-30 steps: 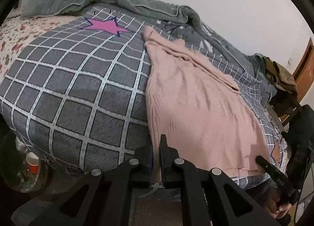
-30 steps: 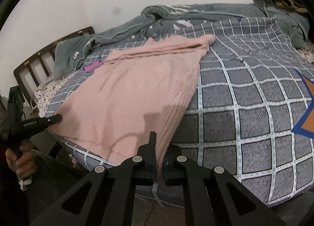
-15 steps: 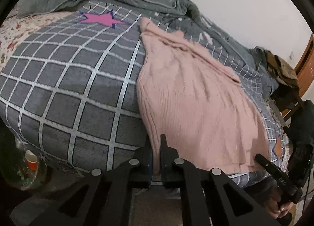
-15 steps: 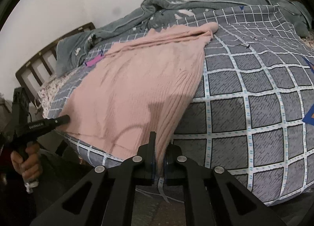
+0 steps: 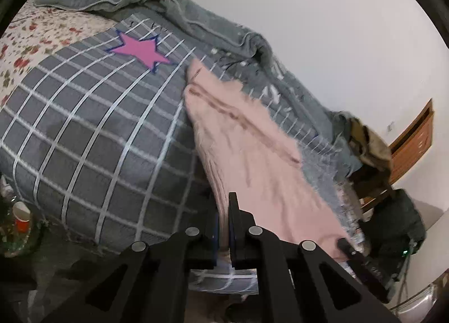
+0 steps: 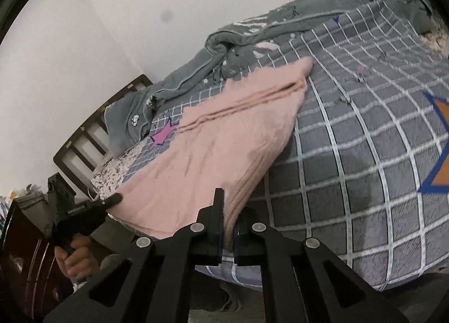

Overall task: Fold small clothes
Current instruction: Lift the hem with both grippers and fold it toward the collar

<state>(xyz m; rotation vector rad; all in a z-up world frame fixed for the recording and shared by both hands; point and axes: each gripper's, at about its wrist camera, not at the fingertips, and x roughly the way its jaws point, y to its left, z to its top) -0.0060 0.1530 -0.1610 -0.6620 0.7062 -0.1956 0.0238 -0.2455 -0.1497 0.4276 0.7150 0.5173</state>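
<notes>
left tongs (image 5: 223, 219): clamped, tilted down | right tongs (image 6: 228, 217): clamped, tilted down

1 pink garment (image 5: 252, 154), 2 grippers: left (image 5: 223, 210), right (image 6: 228, 210); 1 pink star (image 5: 139, 52), 1 orange star (image 6: 440, 154), 1 cup (image 5: 21, 215).

A pink knit (image 5: 252, 160) of soft, ribbed, slightly fuzzy cloth is seen on a matt grey checked cover (image 5: 92, 132) of woven cloth printed with white lines and a pink star (image 5: 140, 51), while a thicker grey quilt (image 5: 196, 20) of matt fleecy cloth is bunched along the bed's far edge. The grippers (image 5: 223, 225) (image 6: 228, 225) are made of matt black plastic set with dull metal bolt heads. A headboard (image 6: 92, 132) of dark, smooth wood is shown.
</notes>
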